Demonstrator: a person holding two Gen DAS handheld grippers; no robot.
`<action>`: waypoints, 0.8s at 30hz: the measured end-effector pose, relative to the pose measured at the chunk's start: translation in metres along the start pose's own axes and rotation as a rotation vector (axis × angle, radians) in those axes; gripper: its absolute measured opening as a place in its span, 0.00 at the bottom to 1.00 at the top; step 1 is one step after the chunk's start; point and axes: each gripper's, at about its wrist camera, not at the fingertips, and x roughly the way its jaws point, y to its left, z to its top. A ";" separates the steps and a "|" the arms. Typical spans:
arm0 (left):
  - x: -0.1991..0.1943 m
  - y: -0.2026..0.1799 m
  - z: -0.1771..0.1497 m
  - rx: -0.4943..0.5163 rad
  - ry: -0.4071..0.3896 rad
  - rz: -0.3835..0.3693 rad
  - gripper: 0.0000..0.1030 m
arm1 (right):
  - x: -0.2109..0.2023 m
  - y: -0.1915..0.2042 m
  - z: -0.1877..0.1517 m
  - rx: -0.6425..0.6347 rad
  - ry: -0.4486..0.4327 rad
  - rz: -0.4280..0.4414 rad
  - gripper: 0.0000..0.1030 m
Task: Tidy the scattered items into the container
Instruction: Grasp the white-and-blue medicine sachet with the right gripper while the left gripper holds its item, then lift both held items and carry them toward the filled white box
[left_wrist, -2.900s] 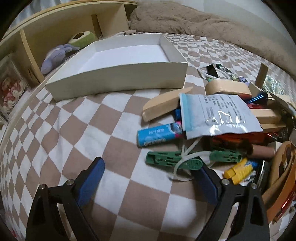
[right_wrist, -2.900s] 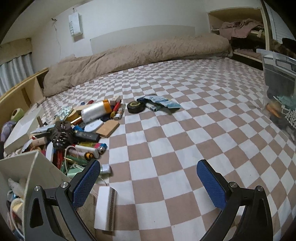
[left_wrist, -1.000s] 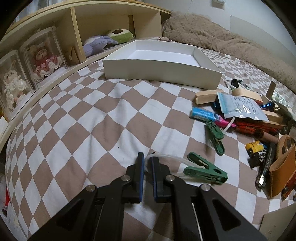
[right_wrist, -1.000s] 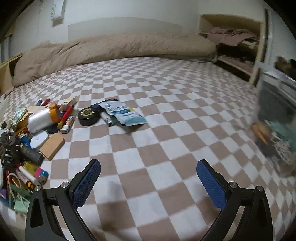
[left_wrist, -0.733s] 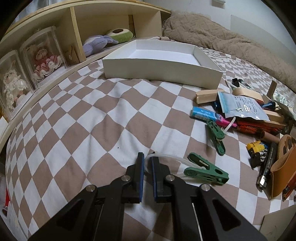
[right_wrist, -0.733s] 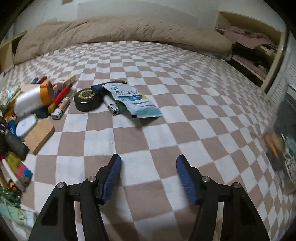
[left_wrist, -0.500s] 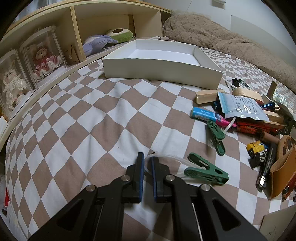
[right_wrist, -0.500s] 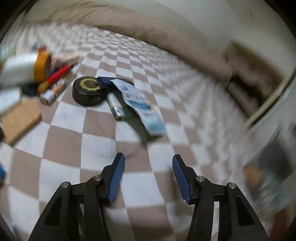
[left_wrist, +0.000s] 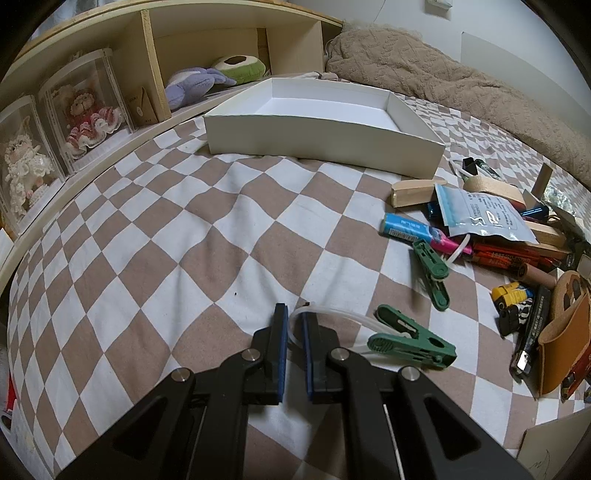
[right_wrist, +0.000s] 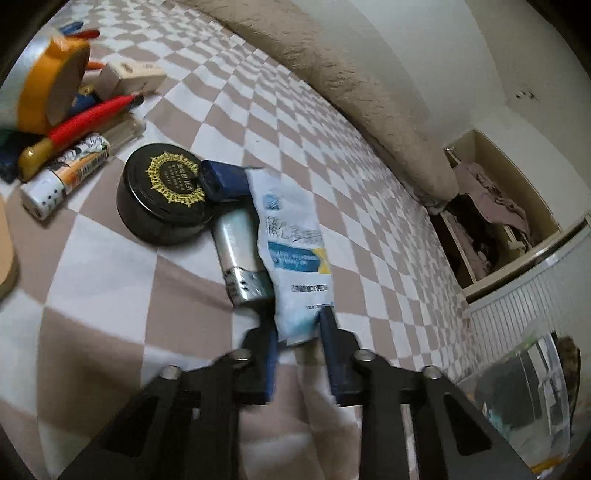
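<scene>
Left gripper (left_wrist: 294, 325) clenched on clear cord (left_wrist: 332, 315); trailing green clip (left_wrist: 410, 341) may snag. Right gripper (right_wrist: 297, 334) part-closed, straddling packet (right_wrist: 293, 254) edge, not yet pinched; thin edge may slip, lighter (right_wrist: 242, 258) alongside risks disturbance.

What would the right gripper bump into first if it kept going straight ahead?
The right gripper already has the near end of the blue and white packet between its fingers, so it would probably meet that first. The silver lighter lies just left of that line. The picture is blurry.
</scene>
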 end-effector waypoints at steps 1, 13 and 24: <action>0.000 0.000 0.000 -0.001 0.000 -0.001 0.08 | 0.002 0.001 -0.001 -0.001 -0.001 0.003 0.18; 0.001 0.007 -0.001 -0.042 0.012 -0.059 0.08 | -0.044 0.001 -0.031 -0.018 -0.133 0.037 0.11; -0.005 0.014 -0.001 -0.069 0.000 -0.117 0.08 | -0.088 -0.008 -0.072 -0.026 -0.198 0.107 0.10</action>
